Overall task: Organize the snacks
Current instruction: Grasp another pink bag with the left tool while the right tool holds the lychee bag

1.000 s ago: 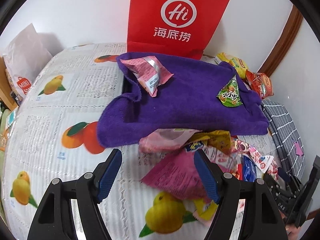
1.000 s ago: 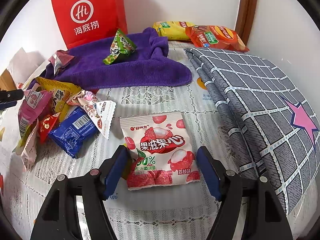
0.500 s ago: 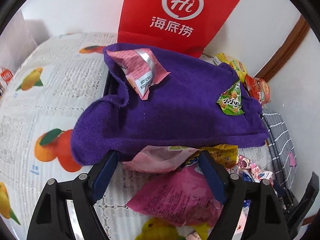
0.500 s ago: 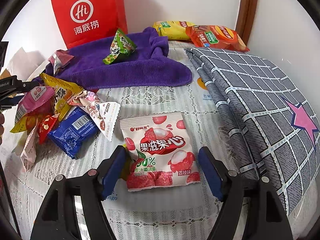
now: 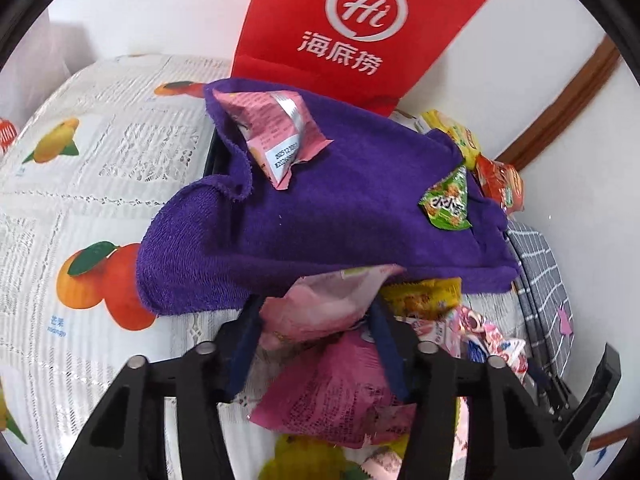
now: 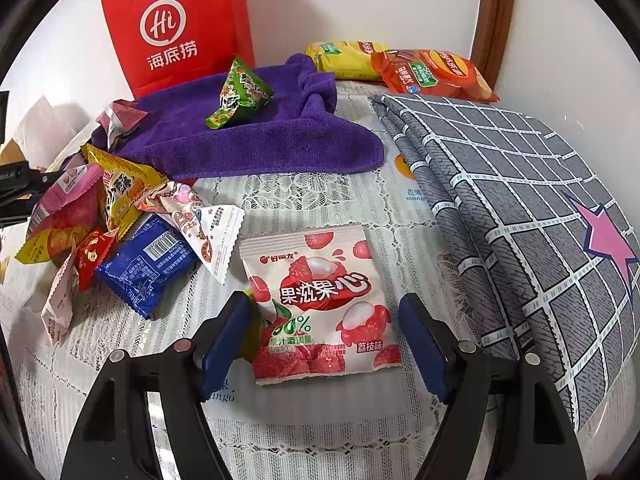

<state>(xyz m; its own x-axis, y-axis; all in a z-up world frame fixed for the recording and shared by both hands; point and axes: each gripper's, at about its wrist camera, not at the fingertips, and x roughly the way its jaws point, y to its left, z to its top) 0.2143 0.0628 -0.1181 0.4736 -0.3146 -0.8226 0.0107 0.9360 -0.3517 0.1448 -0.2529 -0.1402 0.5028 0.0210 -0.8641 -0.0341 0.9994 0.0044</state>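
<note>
In the left wrist view my left gripper (image 5: 316,344) has its jaws closing on a pale pink snack packet (image 5: 324,304), which is crumpled between the blue pads at the purple towel's (image 5: 340,216) front edge. A darker pink packet (image 5: 336,396) lies beneath it. On the towel sit a pink packet (image 5: 272,136) and a green packet (image 5: 448,204). In the right wrist view my right gripper (image 6: 324,340) stands open over a white-and-red lychee packet (image 6: 320,304) lying flat between its fingers, with the right pad clear of it.
A red paper bag (image 6: 176,32) stands against the back wall. Yellow (image 6: 344,60) and orange chip bags (image 6: 432,72) lie in the far corner. A grey checked cloth (image 6: 520,200) covers the right. A pile of small packets, including a blue one (image 6: 148,264), lies to the left.
The left gripper moved forward to the towel's edge, and its jaws went from wide to narrow around the pale pink packet. The pile shifted slightly. The right gripper stayed put.
</note>
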